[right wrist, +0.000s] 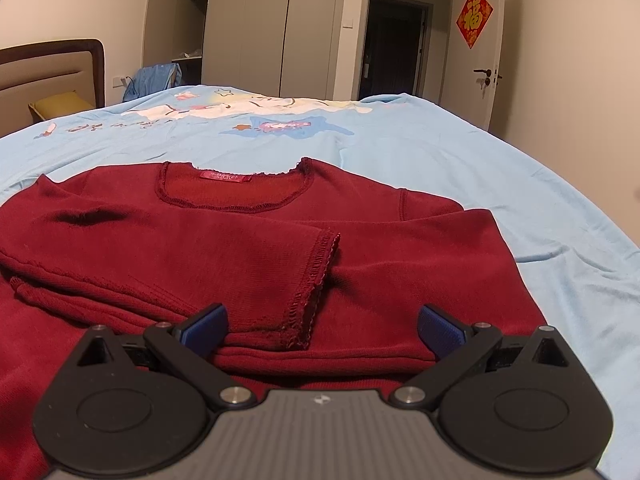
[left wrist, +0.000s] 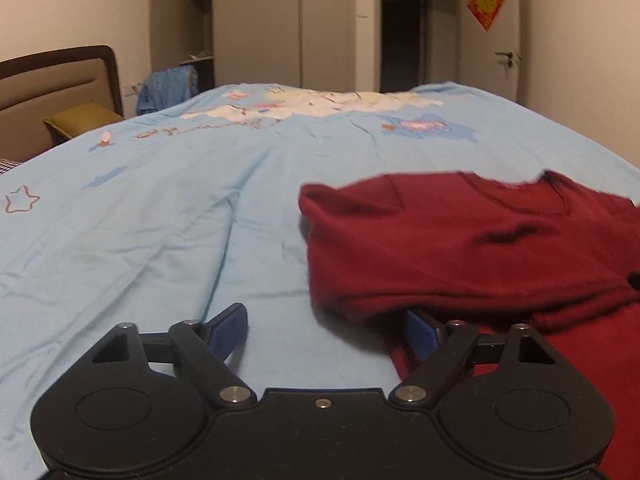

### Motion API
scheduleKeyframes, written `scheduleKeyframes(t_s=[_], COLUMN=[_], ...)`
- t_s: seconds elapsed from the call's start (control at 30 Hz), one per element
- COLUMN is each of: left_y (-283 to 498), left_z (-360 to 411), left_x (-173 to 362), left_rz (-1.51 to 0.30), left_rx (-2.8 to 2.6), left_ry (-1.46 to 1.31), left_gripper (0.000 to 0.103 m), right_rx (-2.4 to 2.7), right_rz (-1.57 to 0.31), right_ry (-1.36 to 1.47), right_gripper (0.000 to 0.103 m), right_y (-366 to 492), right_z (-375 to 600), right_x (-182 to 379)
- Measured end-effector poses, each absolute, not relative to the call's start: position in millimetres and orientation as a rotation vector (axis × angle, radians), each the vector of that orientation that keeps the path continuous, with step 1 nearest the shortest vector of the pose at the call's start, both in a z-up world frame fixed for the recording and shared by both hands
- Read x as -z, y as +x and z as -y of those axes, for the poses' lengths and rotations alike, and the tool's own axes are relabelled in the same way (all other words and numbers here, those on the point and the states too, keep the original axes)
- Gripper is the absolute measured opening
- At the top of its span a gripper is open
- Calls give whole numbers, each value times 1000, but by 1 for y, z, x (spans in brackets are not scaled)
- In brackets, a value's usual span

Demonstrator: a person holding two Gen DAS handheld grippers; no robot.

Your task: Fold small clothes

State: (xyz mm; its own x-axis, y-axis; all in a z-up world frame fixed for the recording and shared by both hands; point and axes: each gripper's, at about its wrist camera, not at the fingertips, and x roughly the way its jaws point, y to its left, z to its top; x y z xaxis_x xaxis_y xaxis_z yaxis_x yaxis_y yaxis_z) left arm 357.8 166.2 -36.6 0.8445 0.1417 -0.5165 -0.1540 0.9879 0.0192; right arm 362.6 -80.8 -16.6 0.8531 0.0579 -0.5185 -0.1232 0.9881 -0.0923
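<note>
A small dark red long-sleeved top (right wrist: pixel 248 248) lies on the light blue bedspread (right wrist: pixel 440 148), neck away from me, both sleeves folded across its chest. The left sleeve's cuff (right wrist: pixel 316 288) lies near the middle. My right gripper (right wrist: pixel 322 330) is open, low over the top's lower part, with its blue pads either side of the cuff. My left gripper (left wrist: pixel 326 330) is open at the top's left edge (left wrist: pixel 460 240). Its right pad (left wrist: pixel 420 334) sits under the folded sleeve's edge and its left pad (left wrist: pixel 228 330) is over bare bedspread (left wrist: pixel 140 220).
The bed's headboard (left wrist: pixel 60 80) and a yellow-green pillow (left wrist: pixel 80 120) are at the far left. Wardrobes (right wrist: pixel 260 28), a dark doorway (right wrist: pixel 392 48) and a white door (right wrist: pixel 484 52) stand beyond the bed. Blue cloth (right wrist: pixel 154 78) hangs by the far side.
</note>
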Motion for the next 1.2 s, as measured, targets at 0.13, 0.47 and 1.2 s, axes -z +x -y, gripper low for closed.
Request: scheduleKeyframes(t_s=[0.13, 0.47, 1.2], left_y=[367, 368, 185], left_z=[-170, -158, -139], left_x=[31, 36, 21], left_rz=[-499, -545, -676], left_rx=[-248, -242, -64], left_ry=[-35, -10, -183], left_gripper=[59, 15, 93], right_rx=[-99, -103, -240], right_rz=[-539, -535, -637], right_ry=[-118, -110, -97], right_gripper=[103, 103, 103], right_y=[362, 362, 196], right_z=[82, 83, 143], right_x=[18, 20, -14])
